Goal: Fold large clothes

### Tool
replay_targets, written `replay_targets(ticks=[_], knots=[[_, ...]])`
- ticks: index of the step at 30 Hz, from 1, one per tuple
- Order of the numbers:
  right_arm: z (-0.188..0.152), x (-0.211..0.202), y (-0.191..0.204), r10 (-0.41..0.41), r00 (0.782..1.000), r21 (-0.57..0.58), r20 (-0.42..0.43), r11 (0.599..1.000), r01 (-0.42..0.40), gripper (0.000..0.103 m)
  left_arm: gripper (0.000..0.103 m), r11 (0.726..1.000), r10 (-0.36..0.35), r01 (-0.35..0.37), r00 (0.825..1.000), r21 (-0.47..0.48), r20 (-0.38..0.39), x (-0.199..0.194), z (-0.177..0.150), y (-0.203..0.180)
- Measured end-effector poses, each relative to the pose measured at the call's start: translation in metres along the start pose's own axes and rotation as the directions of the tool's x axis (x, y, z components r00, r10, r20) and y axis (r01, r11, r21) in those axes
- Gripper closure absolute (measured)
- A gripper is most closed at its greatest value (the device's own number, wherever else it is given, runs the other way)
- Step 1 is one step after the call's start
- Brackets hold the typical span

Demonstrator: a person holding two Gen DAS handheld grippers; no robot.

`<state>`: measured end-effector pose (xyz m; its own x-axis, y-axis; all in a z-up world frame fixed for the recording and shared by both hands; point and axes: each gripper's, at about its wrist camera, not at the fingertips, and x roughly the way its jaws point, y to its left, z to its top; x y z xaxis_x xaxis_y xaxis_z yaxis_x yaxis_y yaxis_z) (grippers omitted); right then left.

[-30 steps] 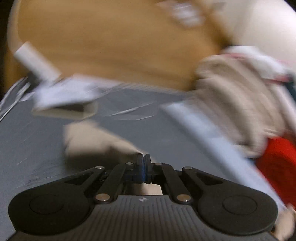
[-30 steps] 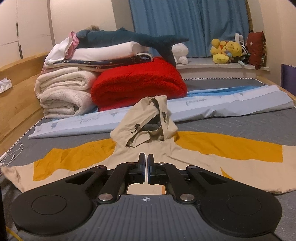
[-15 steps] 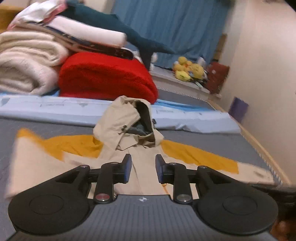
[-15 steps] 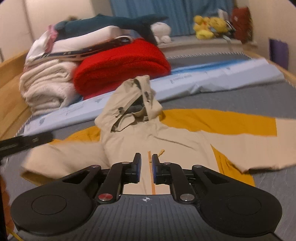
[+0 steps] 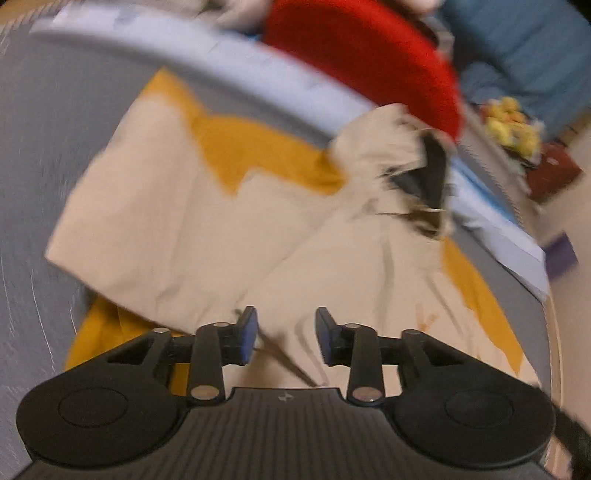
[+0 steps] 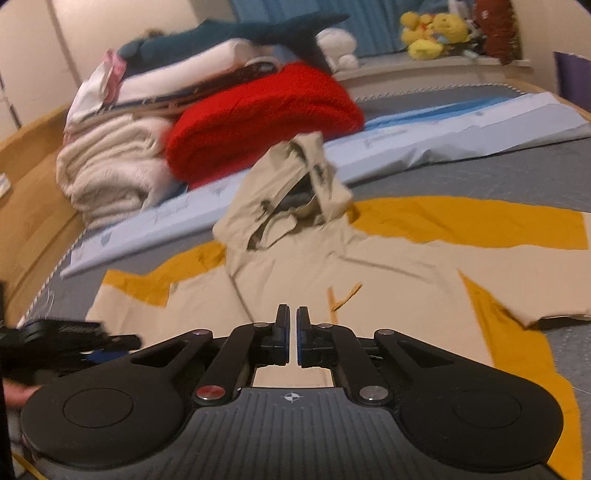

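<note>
A beige and mustard hooded jacket (image 5: 177, 229) (image 6: 373, 266) lies front-up on the grey bed, its hood (image 5: 380, 151) (image 6: 284, 188) standing up at the far end. Its left sleeve (image 5: 147, 206) is folded in across the chest; the other sleeve (image 6: 480, 225) stretches out to the right. My left gripper (image 5: 284, 326) hovers over the jacket's front, jaws opening, nothing between the pads; it also shows as a black shape, the left gripper (image 6: 74, 334), at the left edge of the right wrist view. My right gripper (image 6: 292, 321) is shut and empty above the jacket's zip line.
Behind the jacket lie a light blue sheet (image 6: 443, 129), a folded red blanket (image 6: 258, 114) and a stack of cream bedding (image 6: 107, 173). Plush toys (image 6: 432, 33) sit on a ledge at the back. A wooden bed frame (image 6: 29, 206) runs along the left.
The left gripper swung from the bed's left side over the jacket with the sleeve end, let it go and opened. The sleeve now lies folded in. The right gripper sank slightly.
</note>
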<state>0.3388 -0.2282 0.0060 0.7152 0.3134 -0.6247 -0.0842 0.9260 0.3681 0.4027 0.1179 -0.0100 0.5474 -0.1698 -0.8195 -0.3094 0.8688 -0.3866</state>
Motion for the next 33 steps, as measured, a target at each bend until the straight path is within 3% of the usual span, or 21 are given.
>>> replay_targets(ticks=[1, 3, 6, 9, 11, 12, 13, 14, 17, 20, 24, 26, 29, 30, 32, 33], knots=[[0.000, 0.004, 0.002, 0.015, 1.000, -0.015, -0.007, 1.000, -0.015, 0.100, 0.052, 1.000, 0.010, -0.010, 1.000, -0.014, 0.006, 0.008, 0.003, 0.004], [-0.001, 0.010, 0.009, 0.030, 1.000, -0.066, -0.010, 0.997, -0.030, 0.098, 0.051, 0.999, 0.027, -0.027, 1.000, -0.030, 0.001, 0.023, 0.007, 0.010], [-0.003, 0.020, 0.022, 0.059, 0.998, -0.145, -0.018, 0.988, -0.061, 0.091, 0.050, 0.998, -0.011, 0.009, 0.999, -0.058, -0.034, 0.043, 0.011, 0.016], [-0.009, 0.028, 0.036, 0.088, 0.996, -0.244, -0.033, 0.965, -0.093, 0.083, 0.050, 0.999, 0.026, -0.027, 0.999, -0.033, -0.041, 0.057, 0.009, 0.013], [-0.014, 0.033, 0.046, 0.097, 0.994, -0.304, -0.042, 0.947, -0.105, 0.071, 0.054, 0.999, 0.030, -0.032, 0.998, -0.041, -0.049, 0.059, 0.001, 0.017], [-0.016, 0.035, 0.049, 0.102, 0.994, -0.323, -0.048, 0.940, -0.112, 0.069, 0.061, 0.999, 0.020, -0.022, 0.999, -0.045, -0.047, 0.058, -0.001, 0.019], [-0.018, 0.037, 0.053, 0.109, 0.992, -0.337, -0.058, 0.933, -0.122, 0.067, 0.086, 0.999, 0.009, -0.011, 0.999, -0.039, -0.045, 0.057, -0.001, 0.017], [-0.020, 0.039, 0.056, 0.118, 0.991, -0.351, -0.067, 0.927, -0.135, 0.066, 0.101, 1.000, -0.002, 0.001, 0.999, -0.029, -0.037, 0.054, 0.000, 0.015], [-0.026, 0.043, 0.067, 0.130, 0.989, -0.419, -0.075, 0.896, -0.149, 0.053, 0.101, 0.995, -0.096, 0.095, 0.995, 0.038, 0.025, 0.031, 0.005, -0.001], [-0.034, 0.046, 0.077, 0.113, 0.991, -0.503, -0.064, 0.854, -0.130, 0.044, 0.102, 0.953, -0.264, 0.246, 0.961, 0.177, 0.086, 0.003, 0.010, -0.029], [-0.040, 0.054, 0.085, 0.069, 0.997, -0.569, -0.044, 0.818, -0.082, 0.044, 0.102, 0.861, -0.451, 0.413, 0.890, 0.297, 0.071, -0.019, 0.005, -0.053], [-0.041, 0.056, 0.086, 0.059, 0.998, -0.570, -0.035, 0.819, -0.068, 0.044, 0.102, 0.815, -0.510, 0.468, 0.859, 0.341, 0.042, -0.024, -0.001, -0.062], [-0.041, 0.062, 0.090, 0.043, 0.999, -0.578, -0.015, 0.815, -0.044, 0.046, 0.102, 0.770, -0.558, 0.509, 0.829, 0.385, 0.022, -0.026, -0.008, -0.071], [-0.041, 0.064, 0.091, 0.039, 0.999, -0.585, -0.010, 0.810, -0.037, 0.048, 0.102, 0.760, -0.572, 0.521, 0.820, 0.389, 0.017, -0.029, -0.012, -0.069], [-0.040, 0.066, 0.092, 0.035, 0.999, -0.587, -0.002, 0.809, -0.029, 0.088, 0.099, 0.748, -0.585, 0.535, 0.811, 0.392, 0.010, -0.030, -0.013, -0.069], [-0.036, 0.067, 0.090, 0.039, 0.999, -0.569, 0.002, 0.822, -0.031, 0.088, 0.098, 0.747, -0.588, 0.536, 0.809, 0.392, 0.014, -0.030, -0.012, -0.068]])
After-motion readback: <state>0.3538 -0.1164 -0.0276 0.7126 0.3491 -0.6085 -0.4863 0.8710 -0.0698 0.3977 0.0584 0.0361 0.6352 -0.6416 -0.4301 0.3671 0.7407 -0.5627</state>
